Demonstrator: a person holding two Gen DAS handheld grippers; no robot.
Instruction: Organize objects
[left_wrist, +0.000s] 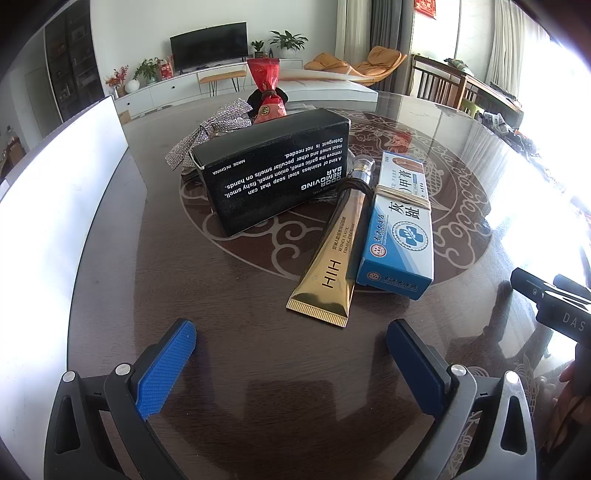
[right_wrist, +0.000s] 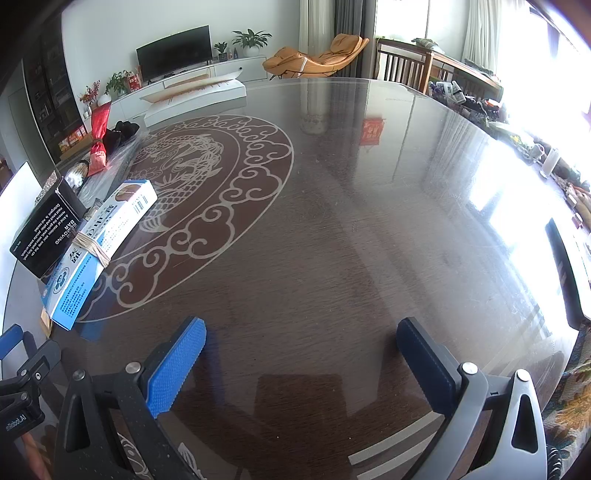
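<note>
1. Gold tube (left_wrist: 330, 258) is the nearest item to the left gripper (left_wrist: 291, 363): it lies on the table (left_wrist: 240, 350) just ahead of the fingers & slightly to their right, crimped end toward the gripper, cap end away.
2. Long axis of the tube runs roughly away from the gripper, tilted a bit right. It is close to in line w/ the fingers, so the jaws would span its width w/o much wrist turn (my read).
3. Blue box (left_wrist: 397, 225), rubber-banded, sits touching or just beside the tube's right side, same heading. Black box (left_wrist: 273, 170) stands left of both, further in toward the table centre. Behind it: a glittery bow (left_wrist: 207, 134) & a red pouch (left_wrist: 267, 92).
4. Left gripper: jaws wide apart, nothing between them, low over bare table near its near edge.
5. Right gripper (right_wrist: 301, 363): also wide, empty, facing open table; in its view the blue box (right_wrist: 98, 236) & black box (right_wrist: 44, 232) are well off to its left. So the left hand is clearly nearer the pile.
6. Risk: the tube & blue box are so close that the right-side finger may catch the box when closing.
7. Task looks barely begun; items are clustered, none visibly sorted.
</note>
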